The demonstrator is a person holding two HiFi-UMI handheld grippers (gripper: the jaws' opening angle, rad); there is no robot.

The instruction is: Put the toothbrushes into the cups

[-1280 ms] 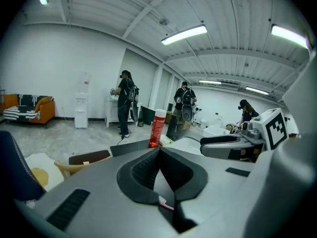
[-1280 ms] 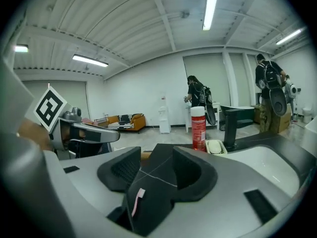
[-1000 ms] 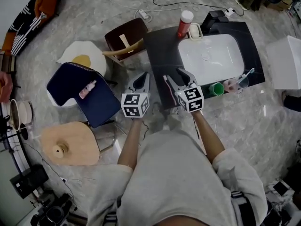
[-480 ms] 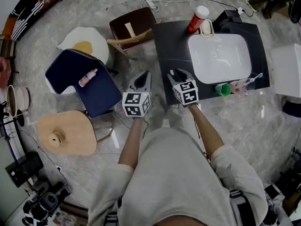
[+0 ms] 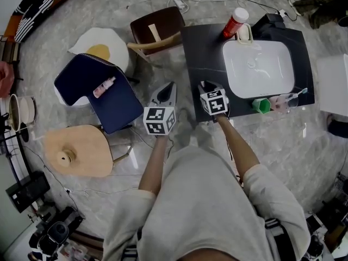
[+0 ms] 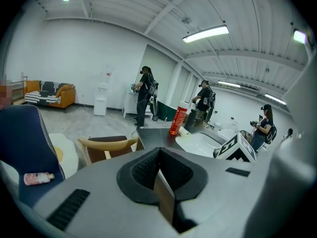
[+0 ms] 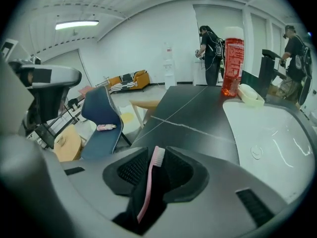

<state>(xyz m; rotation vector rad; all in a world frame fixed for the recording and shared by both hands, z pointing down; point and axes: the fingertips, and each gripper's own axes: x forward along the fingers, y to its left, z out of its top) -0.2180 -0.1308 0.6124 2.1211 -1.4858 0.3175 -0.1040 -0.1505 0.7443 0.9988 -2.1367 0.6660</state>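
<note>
— Left of the white rectangular sink basin (image 5: 261, 69), over the dark stone countertop (image 5: 198, 53): right gripper (image 7: 155, 152), jaws roughly half open, just been closing. Slim pink toothbrush (image 7: 150, 185) between the pads, bristle end pointing away. Not pinched yet, with a dark gap along one side.
— Noted. And the left gripper (image 6: 158, 152)?
— Farther left of the basin, off the counter edge. Jaws pressed together, nothing in them.
— Cups?
— Just off the basin's near right corner: green plastic cup (image 5: 261, 105), right beside a clear pinkish cup (image 5: 280, 103) already holding a pale blue toothbrush (image 5: 296, 94).
— So, step in hand: grasping. Tips?
— Finish closing squarely on the handle, mid-length, not on the bristles. Keep the brush in line with the jaws to avoid a swivel on lifting. Lift straight off before swinging toward the basin's right corner. Probably the green cup as target, though inside too small to tell. Lower handle-first, release only once well inside the rim. Light cup, likely to tip if nudged.
</note>
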